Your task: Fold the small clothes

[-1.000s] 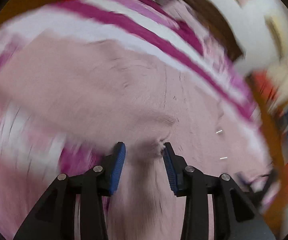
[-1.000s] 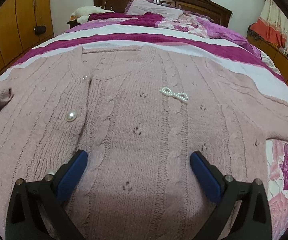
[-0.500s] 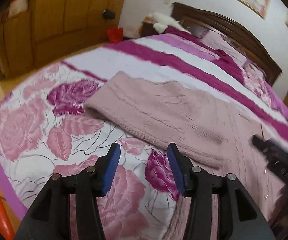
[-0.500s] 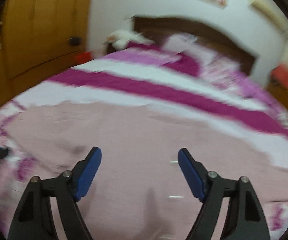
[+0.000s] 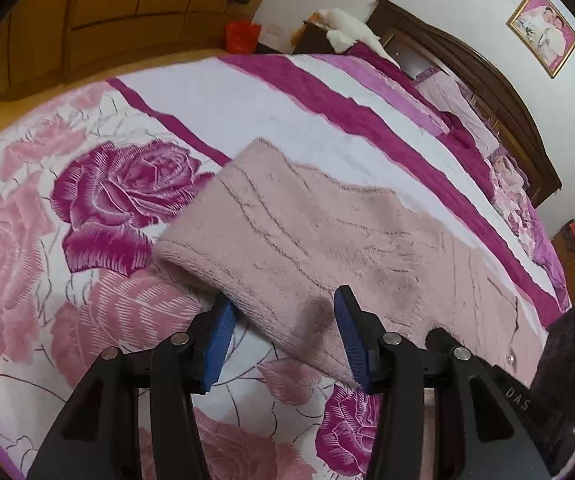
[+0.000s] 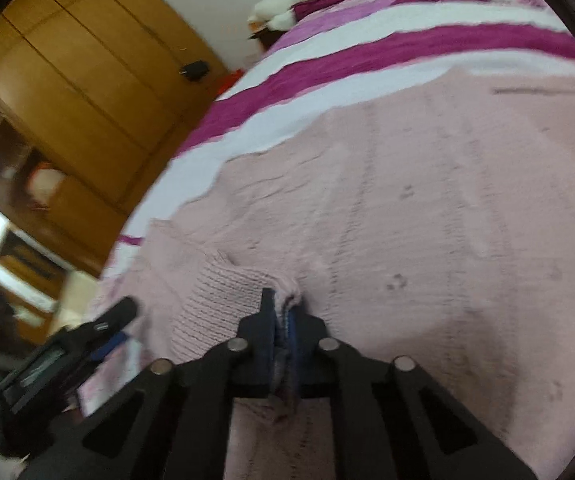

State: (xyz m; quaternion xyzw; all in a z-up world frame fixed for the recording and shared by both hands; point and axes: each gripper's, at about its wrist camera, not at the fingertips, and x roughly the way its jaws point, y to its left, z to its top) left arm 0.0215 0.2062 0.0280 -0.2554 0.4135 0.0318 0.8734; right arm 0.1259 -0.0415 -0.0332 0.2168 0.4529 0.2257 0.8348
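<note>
A pale pink knitted cardigan (image 6: 427,208) lies spread flat on the bed. Its left sleeve (image 5: 287,236) lies folded across the bedspread in the left wrist view. My left gripper (image 5: 283,328) is open, its blue pads on either side of the sleeve's near edge, not closed on it. My right gripper (image 6: 285,312) is shut on a pinch of the cardigan's ribbed hem (image 6: 223,300). The left gripper also shows in the right wrist view (image 6: 87,340) at the lower left.
The bed has a rose-patterned bedspread (image 5: 107,200) with magenta and white stripes (image 5: 327,112). A dark wooden headboard (image 5: 487,80) and pillows stand at the far end. A wooden wardrobe (image 6: 67,80) lines the left wall. A red bag (image 5: 241,36) sits on the floor.
My right gripper has dropped to the cardigan's hem and shut on it. My left gripper let go of the knit, pulled back, then moved in over the sleeve's edge, open.
</note>
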